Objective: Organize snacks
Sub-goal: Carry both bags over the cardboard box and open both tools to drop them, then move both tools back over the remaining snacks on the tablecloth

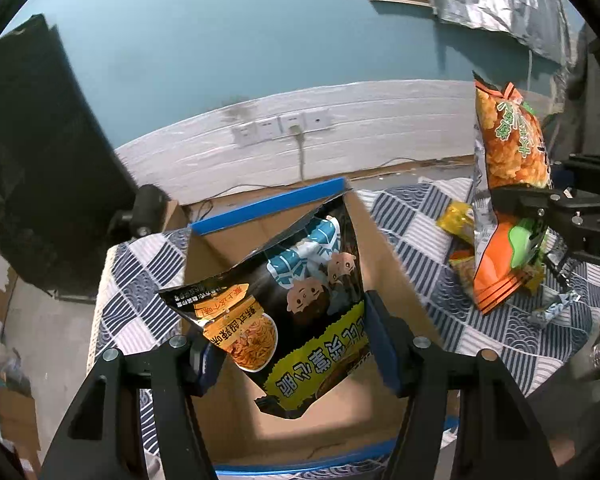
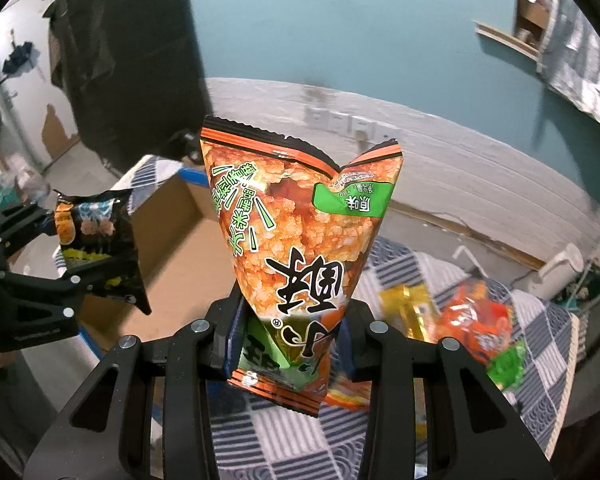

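Left gripper (image 1: 288, 350), black noodle bag (image 1: 296, 316) above cardboard box (image 1: 384, 248)

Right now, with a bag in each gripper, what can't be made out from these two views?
- Floor of the cardboard box: left wrist view, mostly hidden by the black noodle bag in the left gripper.
- Snacks on the checked cloth: right wrist view, motion-blurred; the orange rice-cracker bag in the right gripper covers others.
- Small wrapped item: left wrist view, too small to identify.

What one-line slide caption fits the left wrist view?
Left gripper holds a black noodle bag over the open box; right gripper lifts an orange bag.
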`<state>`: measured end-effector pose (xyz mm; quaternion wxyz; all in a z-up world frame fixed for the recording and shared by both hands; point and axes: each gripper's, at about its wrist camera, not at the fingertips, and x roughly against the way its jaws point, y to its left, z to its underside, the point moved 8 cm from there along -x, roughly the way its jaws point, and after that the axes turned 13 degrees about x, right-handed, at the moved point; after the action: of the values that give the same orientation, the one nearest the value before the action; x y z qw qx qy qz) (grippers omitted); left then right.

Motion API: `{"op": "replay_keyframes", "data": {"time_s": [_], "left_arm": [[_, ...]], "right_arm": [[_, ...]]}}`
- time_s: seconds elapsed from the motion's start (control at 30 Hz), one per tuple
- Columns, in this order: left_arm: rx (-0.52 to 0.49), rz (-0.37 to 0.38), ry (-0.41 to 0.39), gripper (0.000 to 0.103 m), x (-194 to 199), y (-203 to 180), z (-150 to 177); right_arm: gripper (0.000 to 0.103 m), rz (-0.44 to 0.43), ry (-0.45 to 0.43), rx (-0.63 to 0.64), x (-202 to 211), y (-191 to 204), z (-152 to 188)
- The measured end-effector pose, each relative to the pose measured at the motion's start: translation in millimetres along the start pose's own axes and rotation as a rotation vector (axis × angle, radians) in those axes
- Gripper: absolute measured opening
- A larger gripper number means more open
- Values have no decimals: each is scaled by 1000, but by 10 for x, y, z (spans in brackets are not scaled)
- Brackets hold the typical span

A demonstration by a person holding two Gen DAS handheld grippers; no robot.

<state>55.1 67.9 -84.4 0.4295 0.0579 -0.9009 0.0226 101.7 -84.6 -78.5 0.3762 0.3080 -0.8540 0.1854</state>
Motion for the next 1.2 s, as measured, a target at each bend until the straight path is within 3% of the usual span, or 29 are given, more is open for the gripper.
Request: {"op": "replay_keyframes", "data": {"time_s": [0.4, 0.77, 0.83, 0.87, 0.9, 0.97, 1.2], "left_arm": [[32, -60, 27, 64, -108, 455, 167], [86, -56, 91, 64, -245, 678, 343], [86, -65, 91, 64, -256, 694, 351], [81, -77, 91, 68, -259, 700, 348], [74, -94, 88, 76, -263, 717, 346], [65, -110, 70, 81, -244, 717, 331], [62, -92, 71, 81, -212, 652, 331]], "right_arm": [[37, -85, 34, 70, -407, 558, -290], [37, -134, 90, 105, -659, 876, -316], [46, -149, 104, 95, -700, 895, -302], [56, -152, 109, 88, -711, 900, -295], [61, -145, 108, 79, -714, 880, -280], [70, -130, 102, 77, -700, 867, -284], [73, -100, 103, 57, -615, 745, -225]]}}
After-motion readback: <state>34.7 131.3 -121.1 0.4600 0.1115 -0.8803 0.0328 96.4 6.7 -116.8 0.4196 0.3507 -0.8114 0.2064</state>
